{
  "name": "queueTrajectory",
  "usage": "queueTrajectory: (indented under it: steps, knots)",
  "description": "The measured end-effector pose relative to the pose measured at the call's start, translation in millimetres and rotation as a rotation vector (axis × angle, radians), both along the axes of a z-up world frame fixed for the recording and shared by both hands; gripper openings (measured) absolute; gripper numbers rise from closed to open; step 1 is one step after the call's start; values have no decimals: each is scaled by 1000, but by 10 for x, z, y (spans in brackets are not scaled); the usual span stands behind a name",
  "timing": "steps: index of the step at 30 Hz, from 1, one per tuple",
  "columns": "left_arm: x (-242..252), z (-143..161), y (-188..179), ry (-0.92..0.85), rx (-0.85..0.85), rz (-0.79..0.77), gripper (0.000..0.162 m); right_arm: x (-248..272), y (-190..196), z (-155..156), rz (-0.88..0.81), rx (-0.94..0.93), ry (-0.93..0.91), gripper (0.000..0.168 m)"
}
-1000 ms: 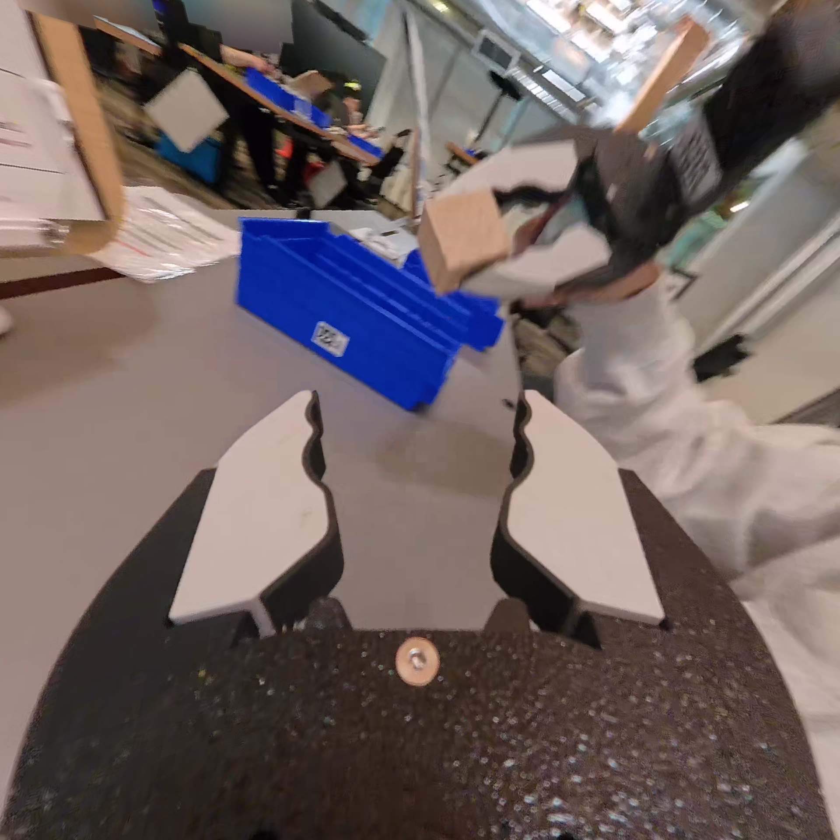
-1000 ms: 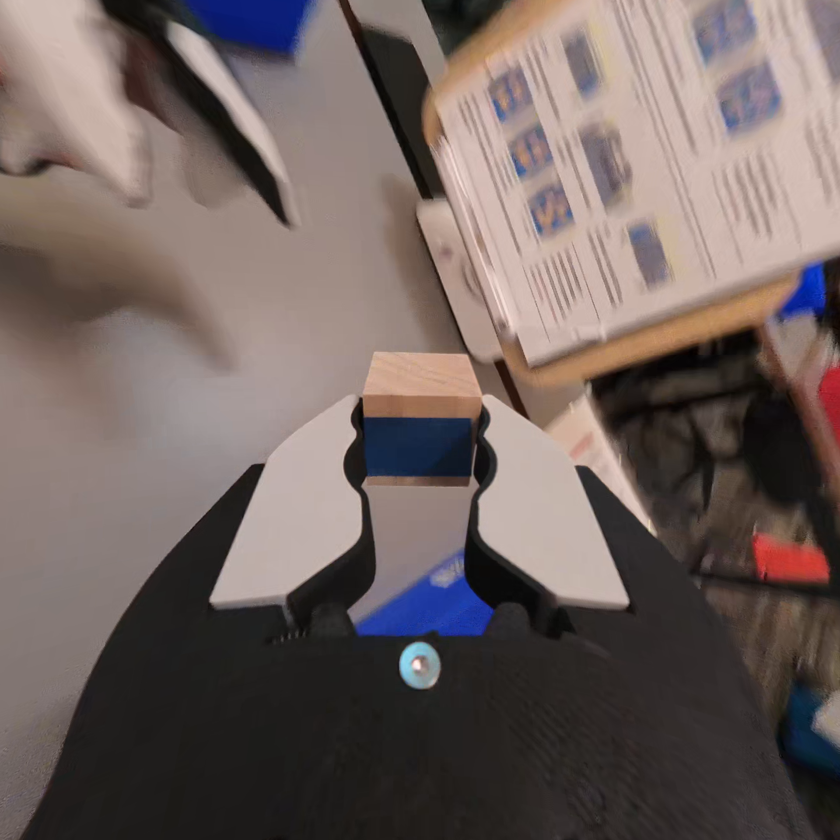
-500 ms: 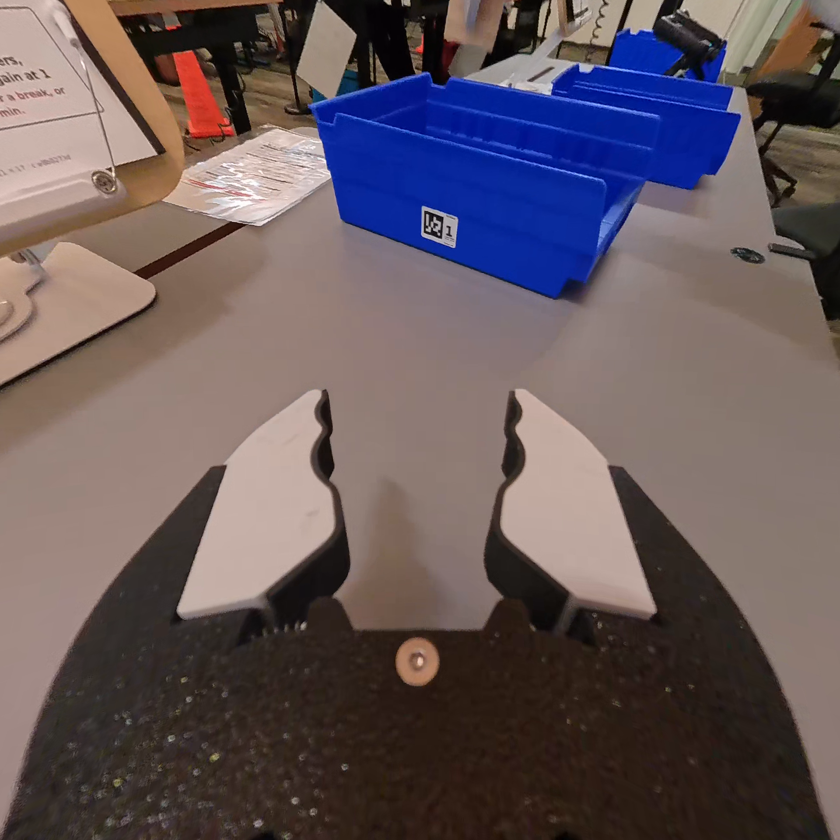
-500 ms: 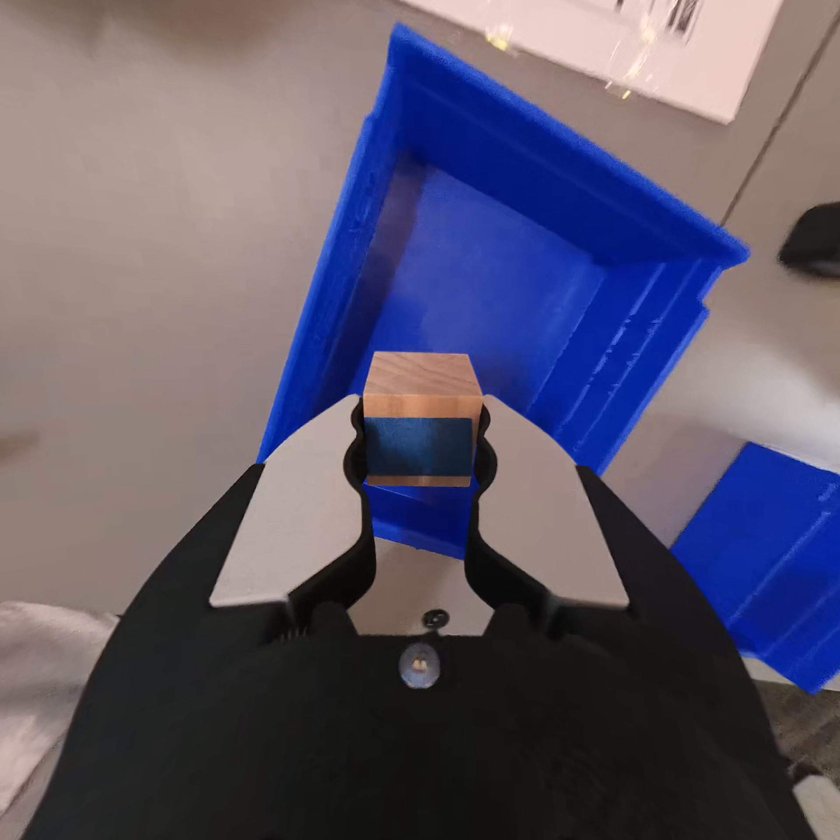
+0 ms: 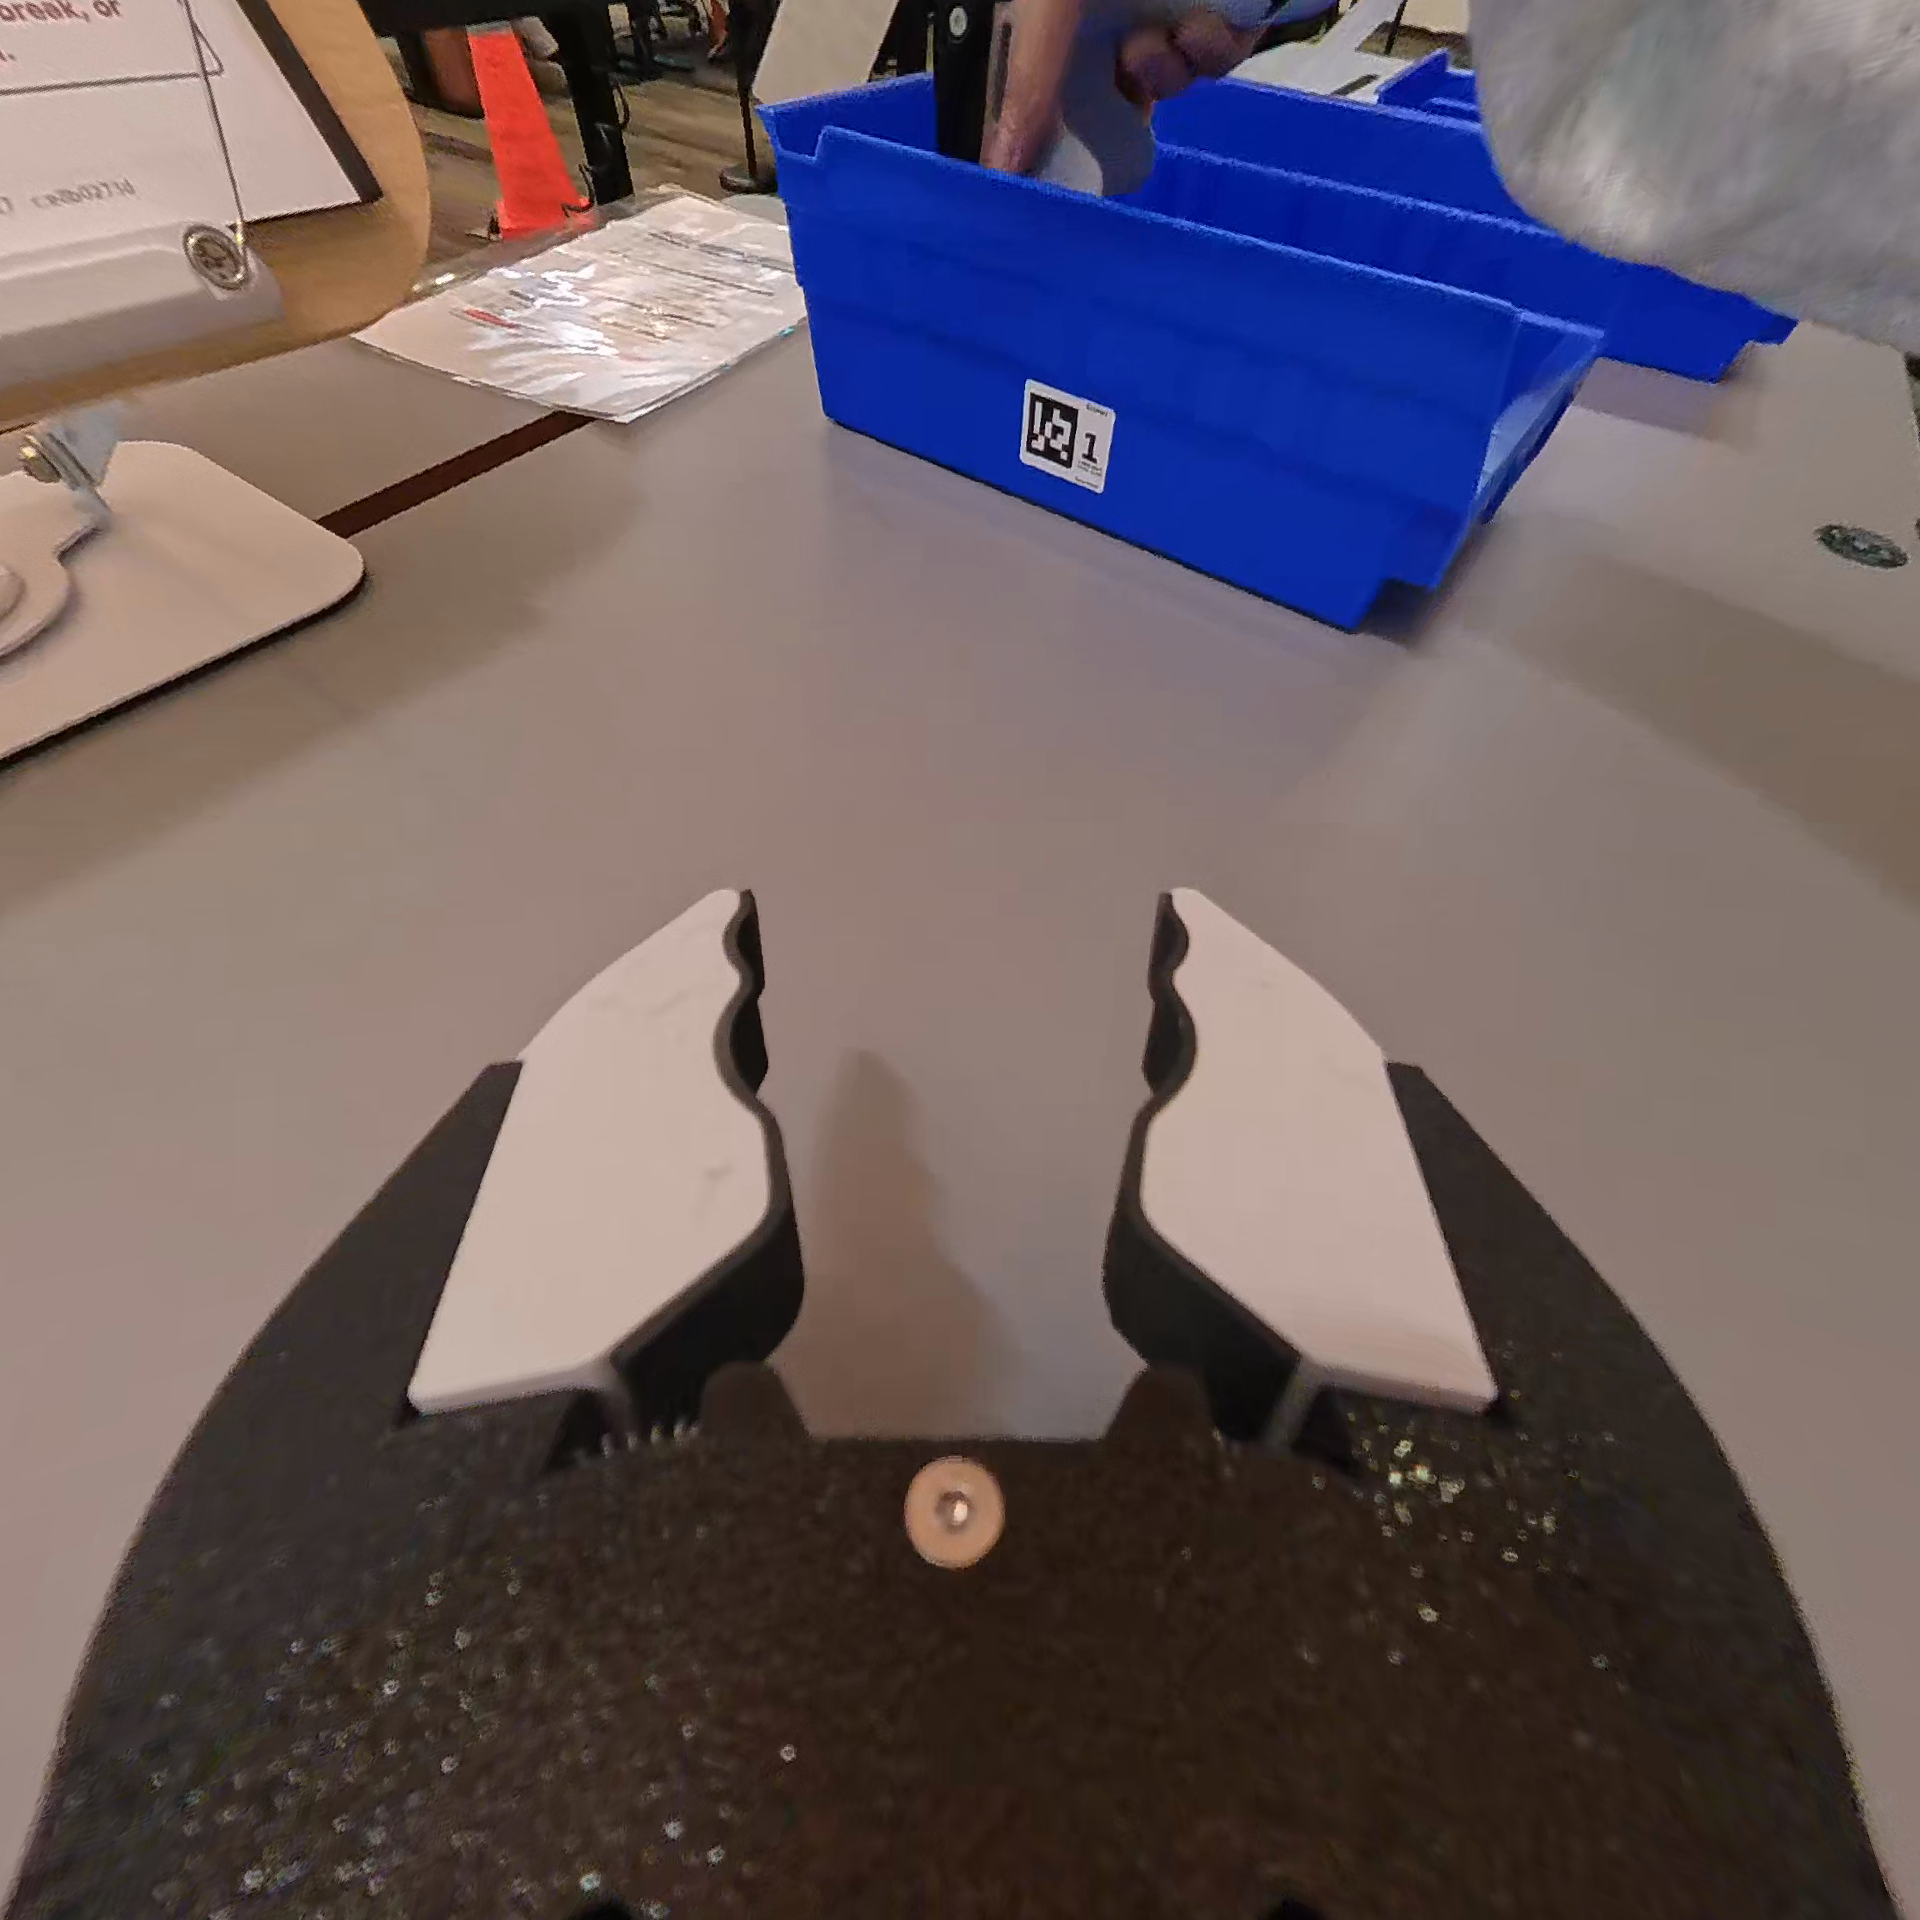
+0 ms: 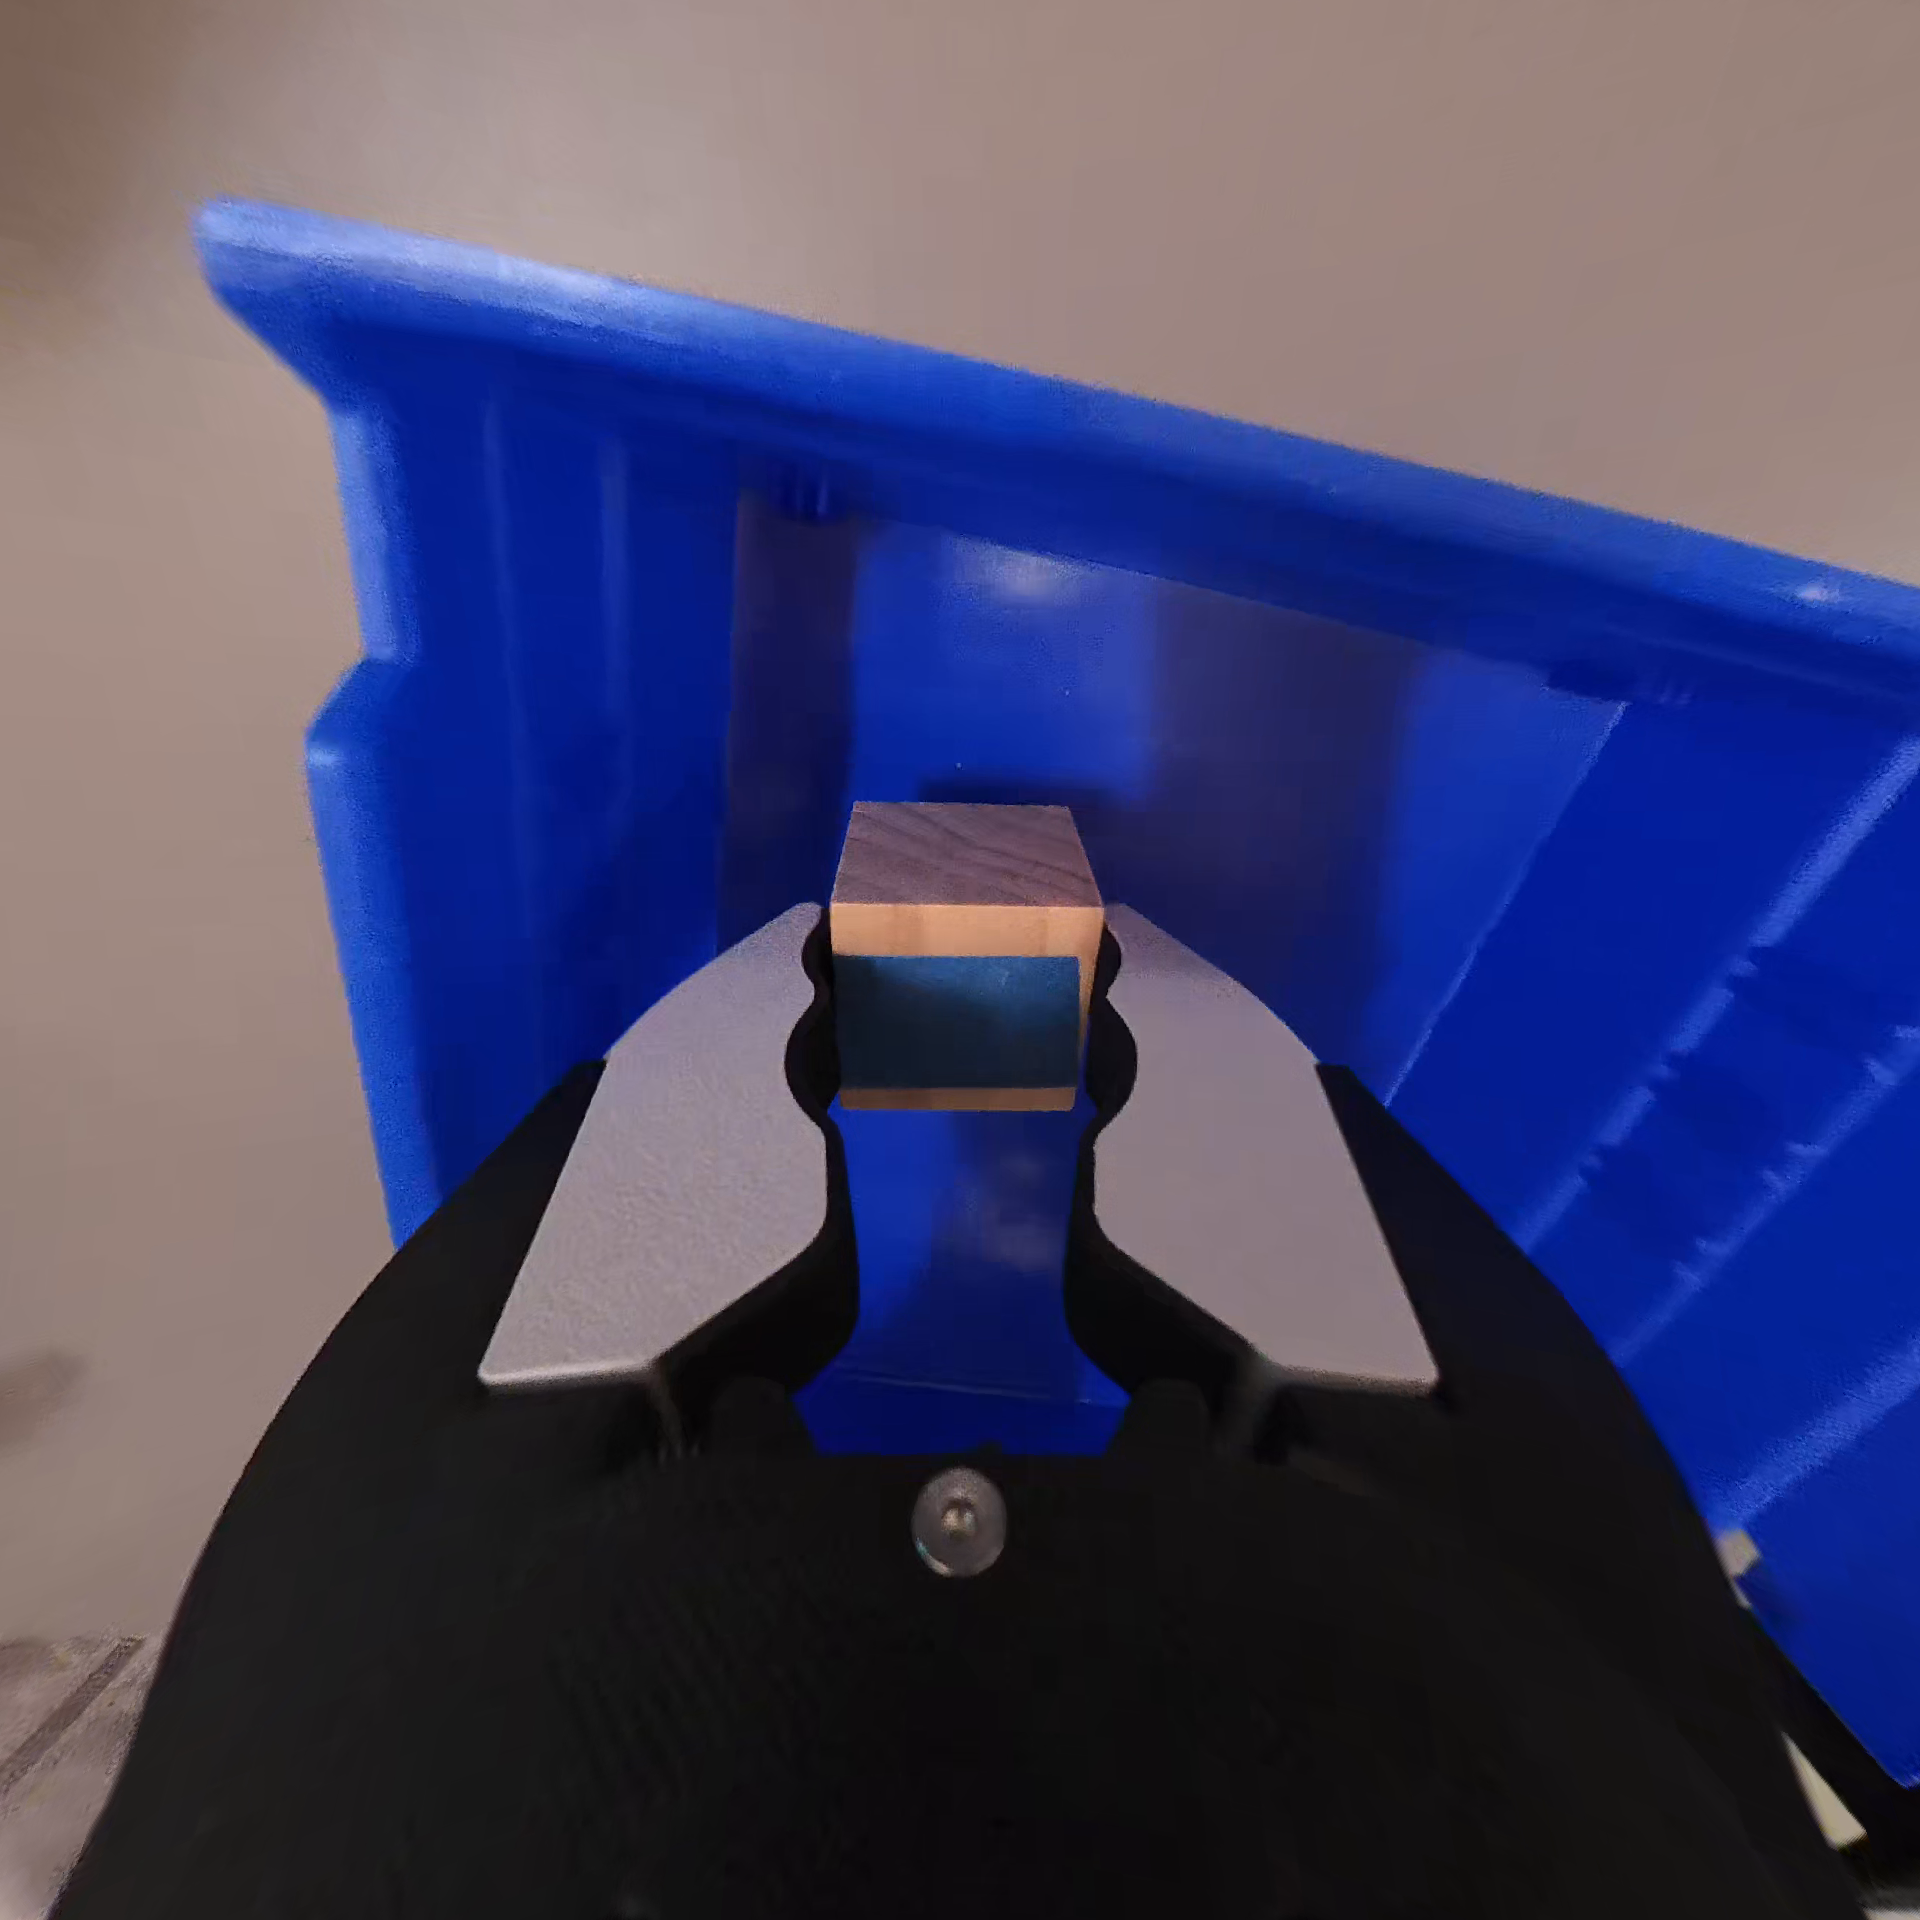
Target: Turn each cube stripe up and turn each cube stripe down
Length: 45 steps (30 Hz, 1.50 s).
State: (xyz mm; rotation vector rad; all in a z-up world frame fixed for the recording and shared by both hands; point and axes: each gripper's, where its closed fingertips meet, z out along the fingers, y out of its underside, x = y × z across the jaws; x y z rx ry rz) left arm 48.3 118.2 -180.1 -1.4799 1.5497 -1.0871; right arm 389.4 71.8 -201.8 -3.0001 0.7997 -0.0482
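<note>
Right wrist view showed the right claw (image 6: 961,1023) closed on a small wooden cube (image 6: 964,935), pinched by two opposite side faces in the scalloped notches near the fingertips (image 6: 727,997). The claw held the cube inside the blue bin (image 6: 1039,468), down among its walls; whether it touched the bin floor could not be told. The cube looked like a light, rigid block of pale wood with visible grain on its far face, so it would probably neither deform nor bruise under a firm squeeze. Smooth sanded faces might slip if gripped near an edge, so I judged flat, centred contact on two parallel sides the safest hold, leaving the striped face clear to be read. A dark blue stripe (image 6: 956,1023) crossed the face turned toward the camera, with bare wood bands on either side of it; that face pointed back along the claw rather than plainly up or down. In the left wrist view, the left claw (image 5: 956,914) hung wide open and empty over the grey desk (image 5: 935,727), well short of the bin (image 5: 1143,343), where a person's hand (image 5: 1101,73) reached in.
</note>
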Motion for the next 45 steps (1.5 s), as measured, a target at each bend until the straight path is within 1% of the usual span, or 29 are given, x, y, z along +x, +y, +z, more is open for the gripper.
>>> queueTrajectory:
  steps: [4,8,15,20,22,23,25,27,31,35,37,40,43,45]
  knots:
    - [-2,-10,-2,2,-21,-1,70,-28,44,-138,-4,-2,28,46]
    - [2,-23,1,2,-61,-2,70,-8,9,-210,-6,-28,16,46]
    - [-1,-4,-1,-3,-63,-5,70,-42,-39,-290,-19,-42,21,46]
    - [-2,25,-10,-14,-62,-9,70,-47,-34,-290,-32,-25,16,46]
    - [-3,44,-31,-21,-70,-21,70,-28,-17,-282,-37,-6,-4,47]
    - [-3,54,-39,-26,-73,-26,71,-11,-4,-257,-34,5,-23,57]
    - [-2,67,-35,-37,-75,-26,71,38,-5,-166,-22,16,-66,72]
    - [-2,64,-23,-37,-80,-22,71,67,-23,-35,-13,32,-88,80]
    - [2,87,-9,-49,-97,-15,72,115,-61,349,27,98,-153,91]
    - [-16,156,44,-69,-85,8,72,36,-14,877,141,240,-313,96]
    - [-42,227,96,-86,-72,27,72,-204,56,1120,236,341,-373,97]
    - [-105,396,226,-142,-62,70,72,-782,172,1417,400,511,-443,97]
    - [-221,593,406,-215,-64,132,71,-1463,242,1578,561,676,-482,94]
    - [-377,749,477,-236,-69,159,74,-1891,238,1597,648,761,-484,93]
